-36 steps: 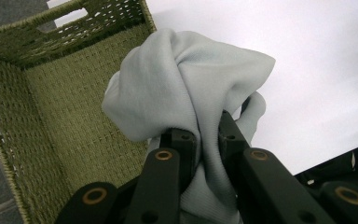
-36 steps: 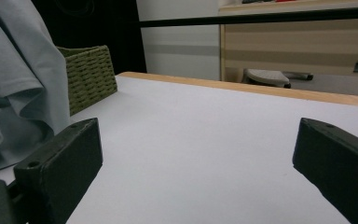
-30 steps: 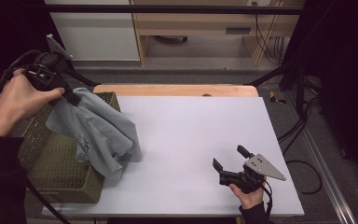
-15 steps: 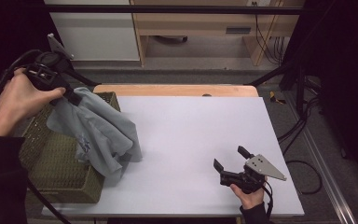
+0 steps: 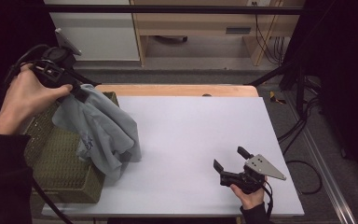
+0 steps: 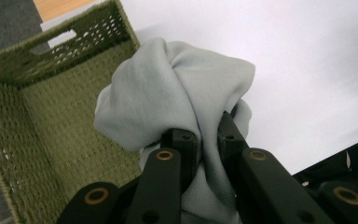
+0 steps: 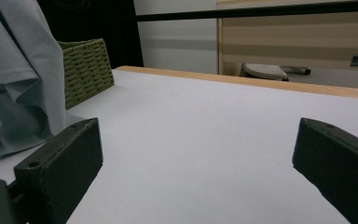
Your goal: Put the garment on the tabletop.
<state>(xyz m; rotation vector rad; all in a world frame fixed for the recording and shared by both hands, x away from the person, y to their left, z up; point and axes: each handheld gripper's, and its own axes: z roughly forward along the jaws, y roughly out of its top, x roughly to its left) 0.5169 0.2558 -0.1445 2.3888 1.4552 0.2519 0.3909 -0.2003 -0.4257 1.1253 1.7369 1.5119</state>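
A pale grey-blue garment [image 5: 103, 130] hangs from my left gripper [image 5: 80, 92] above the green woven basket [image 5: 56, 158] at the table's left; its lower folds drape over the basket's right wall onto the white tabletop. In the left gripper view the black jaws are shut on a bunched fold of the garment [image 6: 177, 88], with the basket [image 6: 37, 112] below. My right gripper [image 5: 230, 158] rests low on the table at the front right, open, with nothing between its fingers. In the right gripper view the garment [image 7: 14, 79] hangs at the far left beside the basket [image 7: 86, 70].
The white tabletop [image 5: 200, 126] spreads between the basket and the right gripper, with a wooden strip along its far edge [image 5: 177, 89]. Beyond stand a white cabinet [image 5: 98, 28] and a wooden bench. Cables and a dark stand [image 5: 298, 84] lie off the table's right side.
My left hand has lifted the garment slightly up and away from the basket. The right gripper has stayed where it was.
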